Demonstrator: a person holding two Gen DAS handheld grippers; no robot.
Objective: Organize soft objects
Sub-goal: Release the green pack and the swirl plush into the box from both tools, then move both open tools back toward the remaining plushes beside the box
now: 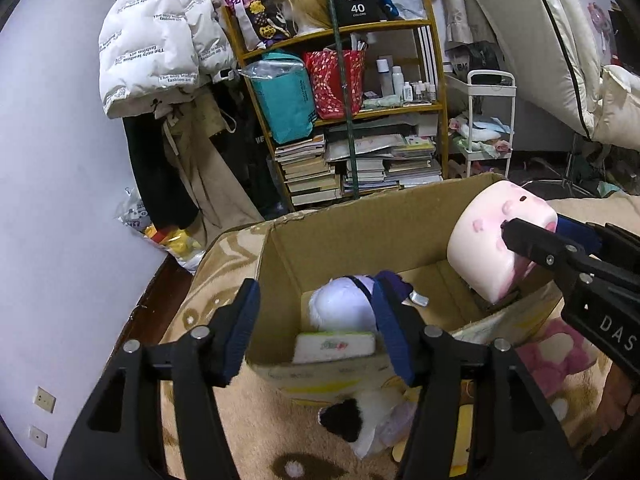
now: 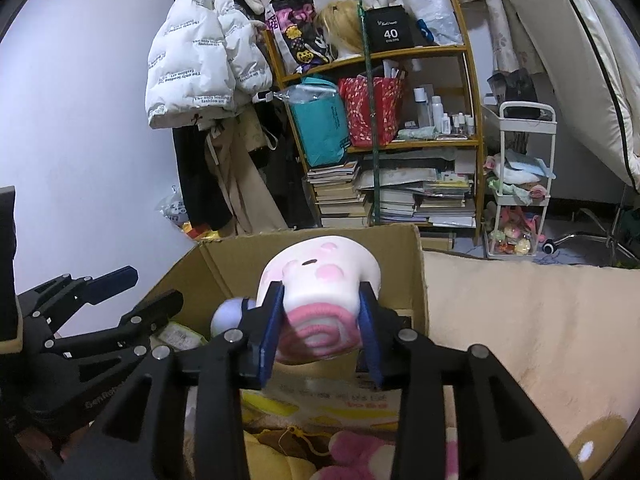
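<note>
My right gripper (image 2: 320, 320) is shut on a white and pink roll-shaped plush (image 2: 320, 284) and holds it over the open cardboard box (image 2: 240, 264). In the left wrist view the same plush (image 1: 492, 240) hangs over the box's right side, held by the right gripper (image 1: 532, 240). My left gripper (image 1: 316, 320) is open and empty at the box's (image 1: 352, 220) near wall. Inside the box lie a white and purple plush (image 1: 344, 300) and a flat white pack (image 1: 334, 346). The left gripper (image 2: 120, 292) shows at the left of the right wrist view.
The box stands on a beige patterned blanket (image 1: 224, 264). A black and white plush (image 1: 360, 420) and a pink plush (image 1: 556, 348) lie in front of it. Behind stand a loaded wooden shelf (image 1: 352, 96), a white trolley (image 1: 488, 128) and hanging coats (image 1: 160, 40).
</note>
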